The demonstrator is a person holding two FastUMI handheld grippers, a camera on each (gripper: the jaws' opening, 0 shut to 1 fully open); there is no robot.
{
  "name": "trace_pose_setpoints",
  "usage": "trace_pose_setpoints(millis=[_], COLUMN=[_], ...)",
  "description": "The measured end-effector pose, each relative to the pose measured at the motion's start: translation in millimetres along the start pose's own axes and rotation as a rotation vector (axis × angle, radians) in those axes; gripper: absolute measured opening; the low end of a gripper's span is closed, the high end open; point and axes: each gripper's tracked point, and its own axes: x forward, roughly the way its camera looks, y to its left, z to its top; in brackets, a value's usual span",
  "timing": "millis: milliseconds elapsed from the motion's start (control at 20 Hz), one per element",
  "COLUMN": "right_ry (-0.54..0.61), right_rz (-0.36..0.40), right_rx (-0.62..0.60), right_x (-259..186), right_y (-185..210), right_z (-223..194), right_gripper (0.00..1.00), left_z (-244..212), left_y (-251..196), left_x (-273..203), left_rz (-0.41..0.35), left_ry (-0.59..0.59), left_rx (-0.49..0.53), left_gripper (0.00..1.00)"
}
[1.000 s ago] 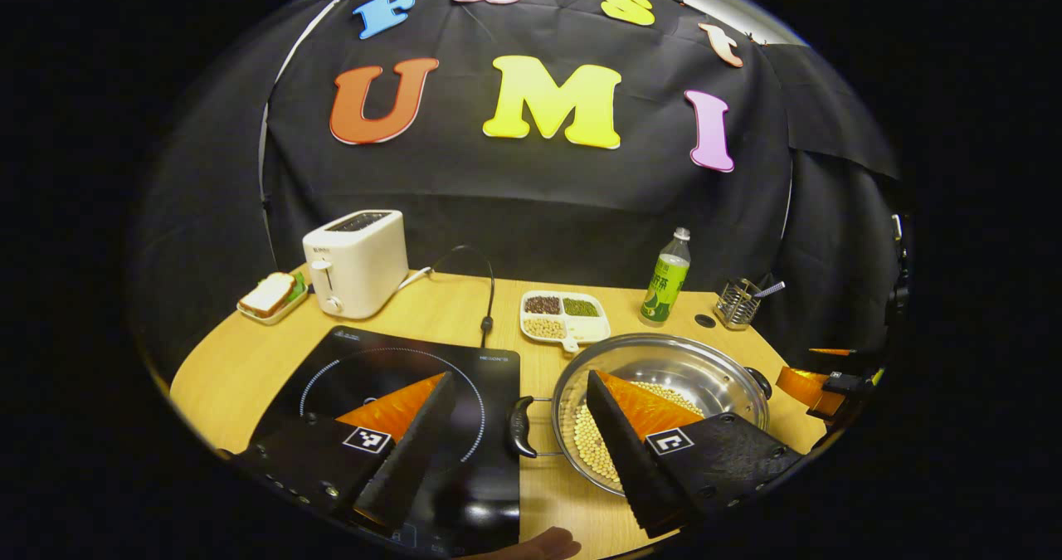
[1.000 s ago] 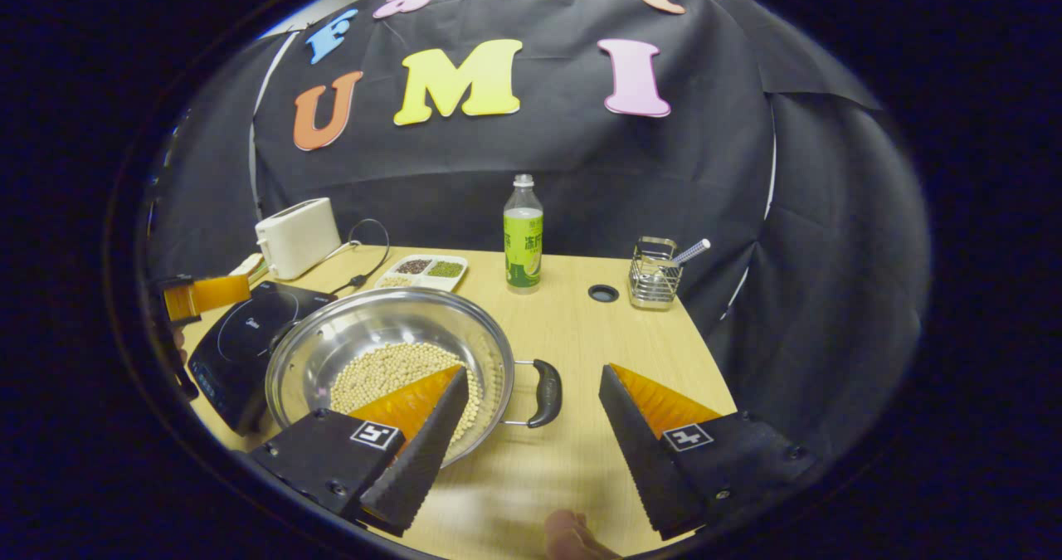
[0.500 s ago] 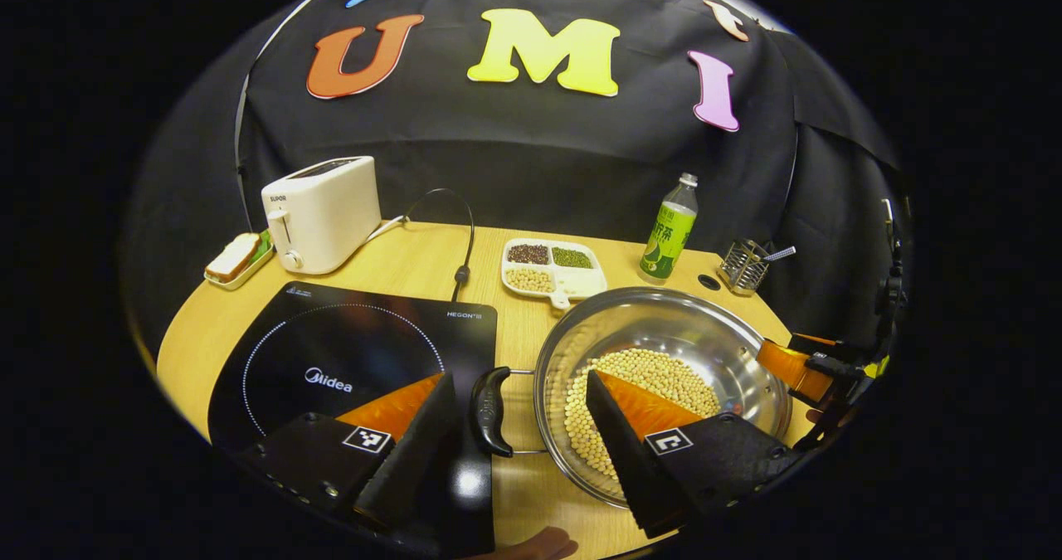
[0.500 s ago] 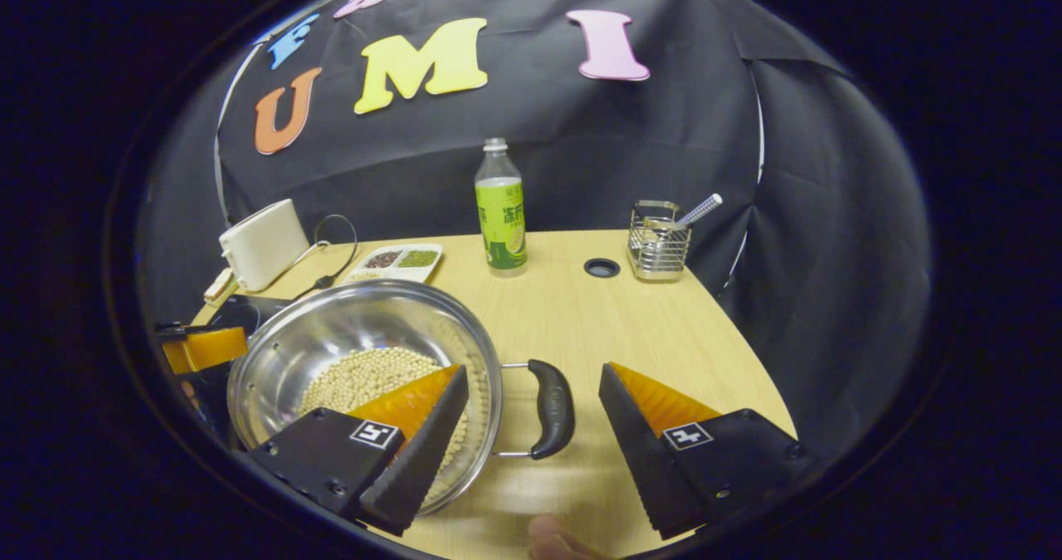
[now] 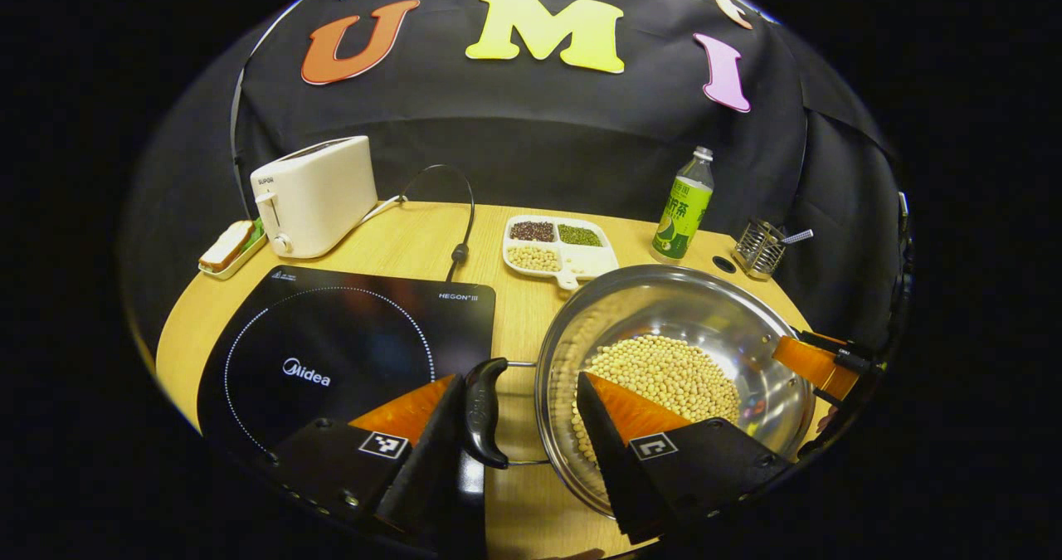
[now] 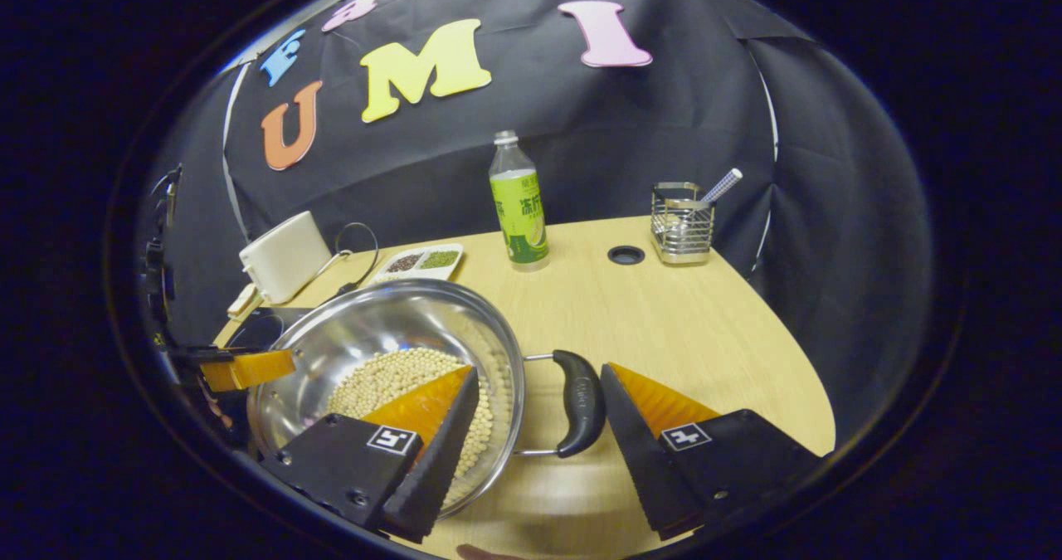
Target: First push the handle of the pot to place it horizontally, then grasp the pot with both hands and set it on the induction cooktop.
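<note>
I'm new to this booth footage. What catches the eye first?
A shiny steel pot half full of pale beans sits on the wooden table, each open gripper straddling one of its black handles: left gripper, right gripper. Beside it lies the black induction cooktop.

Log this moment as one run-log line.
phase: pre-grasp | left tongs: open, straddling left handle | right tongs: open, straddling right handle | pot: on table, beside cooktop

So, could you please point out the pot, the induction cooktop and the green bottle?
pot (image 5: 689,303): left gripper view, bare inner wall.
induction cooktop (image 5: 332,336): left gripper view, glass top.
green bottle (image 6: 520,211): right gripper view, its label.
</note>
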Motion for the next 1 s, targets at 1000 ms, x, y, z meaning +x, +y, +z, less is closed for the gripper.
trace_pose_setpoints(millis=[1000], right_ry=[0.181], right_rz=[-0.093], right_rx=[-0.002], right_x=[-23], right_y=[-6], right_z=[-26], right_gripper=[0.62], left_z=[-15], left_y=[7], left_x=[-14], left_rz=[-0.018], left_ry=[0.098], left_rx=[0.09], left_gripper=[0.62])
